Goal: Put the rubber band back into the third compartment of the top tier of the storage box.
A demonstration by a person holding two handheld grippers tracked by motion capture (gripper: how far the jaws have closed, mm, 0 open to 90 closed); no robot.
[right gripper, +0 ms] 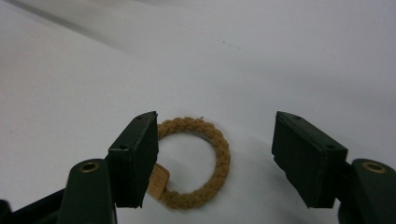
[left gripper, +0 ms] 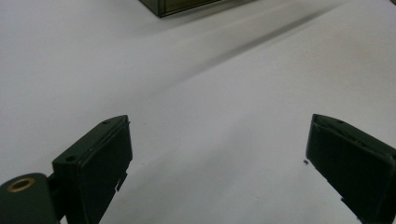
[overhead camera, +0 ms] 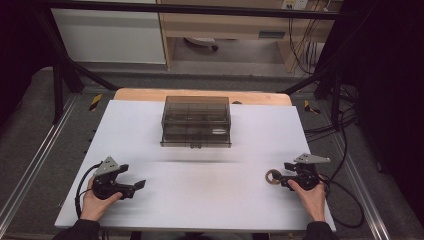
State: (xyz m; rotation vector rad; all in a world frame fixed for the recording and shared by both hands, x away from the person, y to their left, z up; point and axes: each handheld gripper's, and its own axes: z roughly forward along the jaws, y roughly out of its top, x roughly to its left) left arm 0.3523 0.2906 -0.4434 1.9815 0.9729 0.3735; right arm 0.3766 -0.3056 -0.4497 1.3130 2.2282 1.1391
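A tan braided rope ring (right gripper: 220, 150) with a small paper tag lies flat on the white tabletop (overhead camera: 200, 200) at the front right (overhead camera: 273, 176). My right gripper (right gripper: 215, 140) stands open around it. The ring sits close against the left jaw in the right gripper view, and a wide gap separates it from the other jaw. In the high view a hand holds that gripper (overhead camera: 279, 178) pointing left. At the front left, my left gripper (overhead camera: 134, 177) rests in the other hand, open (left gripper: 215, 154), with bare tabletop between its jaws.
A smoky transparent compartment box (overhead camera: 196, 121) stands shut at the middle back of the table, its corner seen in the left gripper view (left gripper: 182, 4). Cables trail off both grippers. Black frame bars and floor rails surround the table.
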